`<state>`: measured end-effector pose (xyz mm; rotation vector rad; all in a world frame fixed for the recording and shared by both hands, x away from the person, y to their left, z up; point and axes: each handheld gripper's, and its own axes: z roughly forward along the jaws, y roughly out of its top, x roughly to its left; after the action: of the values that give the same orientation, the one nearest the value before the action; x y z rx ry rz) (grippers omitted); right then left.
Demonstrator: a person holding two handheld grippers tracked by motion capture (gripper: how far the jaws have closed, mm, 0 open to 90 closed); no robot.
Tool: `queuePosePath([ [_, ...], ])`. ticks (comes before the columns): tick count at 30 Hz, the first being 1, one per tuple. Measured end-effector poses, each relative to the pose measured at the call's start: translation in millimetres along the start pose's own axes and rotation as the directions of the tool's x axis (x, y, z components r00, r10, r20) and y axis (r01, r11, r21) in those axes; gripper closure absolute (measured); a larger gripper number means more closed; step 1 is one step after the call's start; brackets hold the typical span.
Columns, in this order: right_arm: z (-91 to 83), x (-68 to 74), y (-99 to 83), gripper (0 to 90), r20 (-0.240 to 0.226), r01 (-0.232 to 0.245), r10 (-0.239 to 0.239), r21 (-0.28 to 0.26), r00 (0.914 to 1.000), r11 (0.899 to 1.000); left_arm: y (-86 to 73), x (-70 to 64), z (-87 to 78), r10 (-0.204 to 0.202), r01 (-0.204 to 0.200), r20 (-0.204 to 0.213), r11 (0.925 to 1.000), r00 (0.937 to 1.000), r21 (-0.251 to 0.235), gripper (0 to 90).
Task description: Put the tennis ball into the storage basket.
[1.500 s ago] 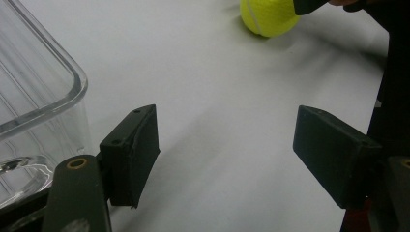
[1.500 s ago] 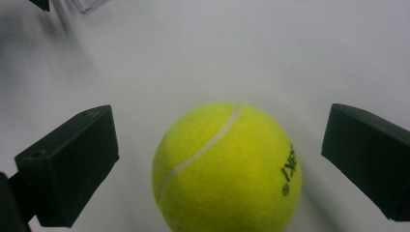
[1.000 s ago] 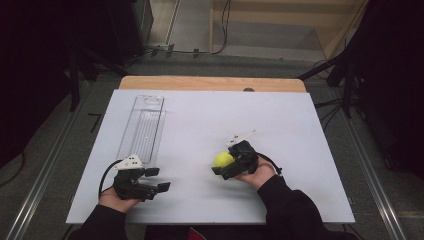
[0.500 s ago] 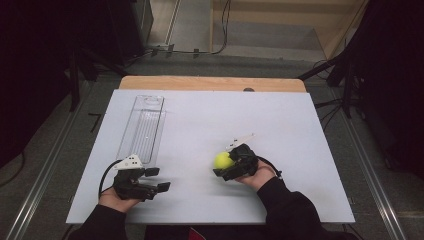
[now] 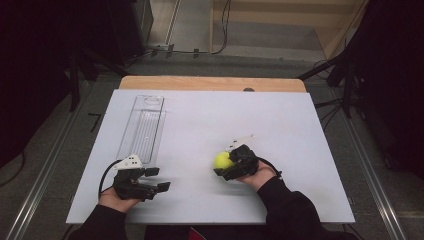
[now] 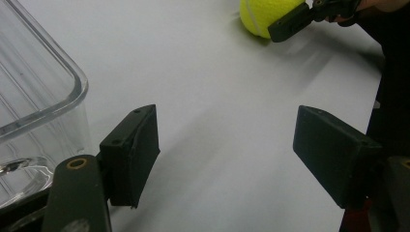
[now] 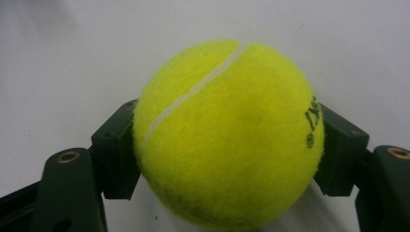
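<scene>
Right hand-held gripper clamped on a yellow tennis ball; in the right gripper view the ball sits squarely between both black jaws, each pressed against its side, white seam running diagonally across the top, dark lettering on its right flank. Right hand comes in from the near edge of the table in a dark sleeve, forearm angled toward the ball, gripper pointing left and slightly away from the person. A grey plate projects from the gripper on the side away from the ball.

Ball is near the middle of the white table, toward the person's side, well apart from the clear plastic tray. Whether it touches the surface or is just above it, cannot tell.

Left hand-held gripper is wide open with nothing between the jaws; in the left gripper view only bare table shows in the gap. It lies just beside the near end of the tray, jaws pointing toward the ball. The tray's rounded corner is close on the left of that view; ball and a jaw of the other gripper appear far off at top. Left hand is low at the table's near edge, cable looping beside it.
</scene>
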<state>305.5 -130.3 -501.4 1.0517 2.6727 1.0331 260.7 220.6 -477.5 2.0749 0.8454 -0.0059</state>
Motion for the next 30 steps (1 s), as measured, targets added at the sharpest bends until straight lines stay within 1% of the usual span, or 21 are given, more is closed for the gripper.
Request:
queuePosePath([
  [2, -1.0, 0.2, 0.2, 24.0, -0.002, -0.005, 0.005, -0.003, 1.0000, 1.000, 0.0, 0.0, 0.1, 0.000, 0.000, 0.000, 1.0000, 1.0000, -0.002, 25.2],
  [6, -3.9, -0.6, 1.2, 23.9, -0.007, 0.002, -0.002, -0.018, 1.0000, 1.000, 0.1, -0.1, 0.1, 0.001, -0.001, 0.000, 1.0000, 1.0000, 0.001, 25.2],
  [15, -10.0, 0.3, 8.0, 23.9, -0.018, 0.004, -0.004, -0.033, 0.9998, 0.999, 0.2, -0.2, 0.0, 0.002, -0.002, 0.001, 1.0000, 1.0000, 0.000, 25.2],
  [19, -15.2, 0.4, 11.6, 23.9, -0.026, -0.010, 0.009, -0.048, 0.9996, 0.999, 0.1, -0.2, -0.2, 0.002, -0.002, 0.000, 1.0000, 1.0000, 0.000, 25.2],
  [26, -22.0, 2.2, 17.5, 23.9, -0.034, -0.015, 0.013, -0.064, 0.9993, 0.998, -0.1, -0.2, -0.6, 0.000, 0.000, -0.001, 1.0000, 1.0000, -0.002, 25.2],
  [27, -24.5, 1.8, 18.8, 23.9, -0.030, -0.020, 0.018, -0.071, 0.9994, 0.997, -0.1, -0.2, -0.7, 0.001, -0.001, -0.002, 1.0000, 1.0000, 0.001, 25.2],
  [30, -30.7, 0.8, 22.5, 23.9, -0.038, -0.030, 0.027, -0.097, 0.9989, 0.995, -0.1, 0.1, -0.5, -0.001, 0.001, 0.001, 1.0000, 1.0000, 0.000, 25.2],
])
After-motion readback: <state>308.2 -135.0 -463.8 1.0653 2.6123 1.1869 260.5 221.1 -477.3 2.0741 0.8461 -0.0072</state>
